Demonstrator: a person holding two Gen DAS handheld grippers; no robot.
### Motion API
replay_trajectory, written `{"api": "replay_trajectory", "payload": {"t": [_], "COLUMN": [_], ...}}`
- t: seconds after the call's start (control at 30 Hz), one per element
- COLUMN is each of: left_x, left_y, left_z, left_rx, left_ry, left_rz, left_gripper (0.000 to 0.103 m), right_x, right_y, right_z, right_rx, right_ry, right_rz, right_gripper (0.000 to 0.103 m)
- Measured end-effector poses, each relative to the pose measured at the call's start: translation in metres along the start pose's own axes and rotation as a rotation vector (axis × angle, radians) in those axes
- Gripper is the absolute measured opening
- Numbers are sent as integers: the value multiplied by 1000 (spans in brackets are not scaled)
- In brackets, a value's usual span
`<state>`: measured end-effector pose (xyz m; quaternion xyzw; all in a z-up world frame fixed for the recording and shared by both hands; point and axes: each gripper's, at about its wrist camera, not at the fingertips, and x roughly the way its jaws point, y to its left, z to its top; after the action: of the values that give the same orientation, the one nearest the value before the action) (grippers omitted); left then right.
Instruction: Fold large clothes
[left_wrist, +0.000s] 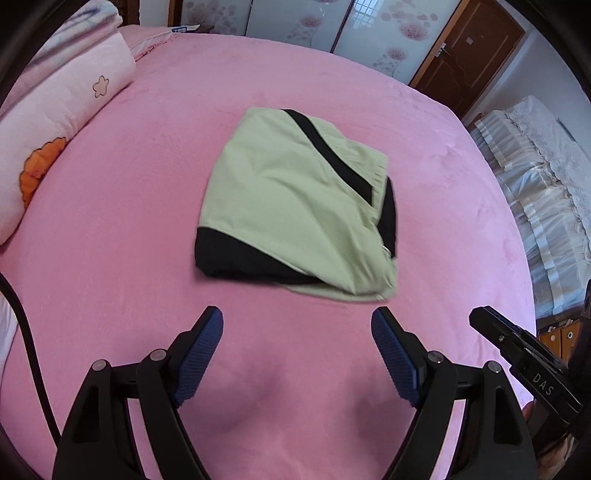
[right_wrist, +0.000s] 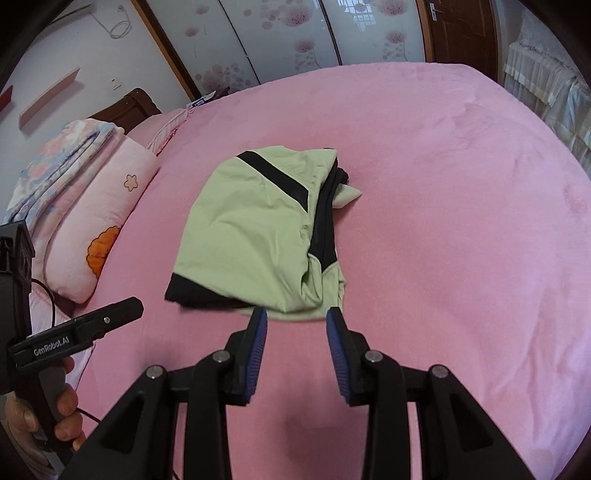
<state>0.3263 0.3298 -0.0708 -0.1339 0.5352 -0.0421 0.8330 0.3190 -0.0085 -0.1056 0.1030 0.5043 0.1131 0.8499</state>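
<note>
Garment: the green and black garment (left_wrist: 295, 206) is lying folded in a compact bundle near the middle of the bed (left_wrist: 110, 221), and I am seeing nothing touching it.
Garment look: a black stripe is crossing the top layer, and black cloth is showing at the near left corner and along the right edge.
Left gripper: my left gripper (left_wrist: 297, 323) is hanging over the bare pink sheet on the near side of the garment, with its jaws standing wide apart and nothing between them.
Right gripper: my right gripper (right_wrist: 297, 319) is pointing down at the near edge of the garment, with its jaws parted less widely; the tips are overlapping the hem in the right wrist view, but I am seeing no cloth pinched between the blue pads (right_wrist: 258, 343).
Hand: in the right wrist view, a hand (right_wrist: 55, 417) is holding the handle of the left gripper at the left edge.
Pillow: a pink pillow (right_wrist: 107, 206) with an orange flower is lying at the left side of the bed, with a folded blanket (right_wrist: 59, 162) on top of it.
Room: sliding doors (right_wrist: 280, 33) with a flower print are standing behind the bed.
</note>
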Motion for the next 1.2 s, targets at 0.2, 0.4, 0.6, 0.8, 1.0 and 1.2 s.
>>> {"api": "replay_trajectory", "payload": {"t": [0.2, 0.4, 0.6, 0.8, 1.0, 1.2], "left_x": [-63, -133, -175, -203, -221, -234], "left_y": [-52, -111, -156, -191, -211, -232], "left_z": [-38, -91, -145, -193, -224, -243], "left_rx": [-10, 29, 55, 86, 105, 157], "left_ry": [-18, -18, -9, -20, -56, -86], "left_rz": [-11, 0, 59, 96, 110, 128], "left_gripper": [81, 81, 81, 81, 81, 81], "right_x": [-80, -161, -224, -263, -288, -303], "right_y": [-5, -24, -36, -44, -53, -58], "right_z": [-27, -55, -85, -119, -149, -164], "right_rx": [-6, -2, -64, -62, -19, -4], "right_ry": [1, -1, -14, -23, -36, -56], "right_rz": [43, 79, 52, -8, -54, -103], "right_gripper": [33, 33, 33, 34, 46, 53]}}
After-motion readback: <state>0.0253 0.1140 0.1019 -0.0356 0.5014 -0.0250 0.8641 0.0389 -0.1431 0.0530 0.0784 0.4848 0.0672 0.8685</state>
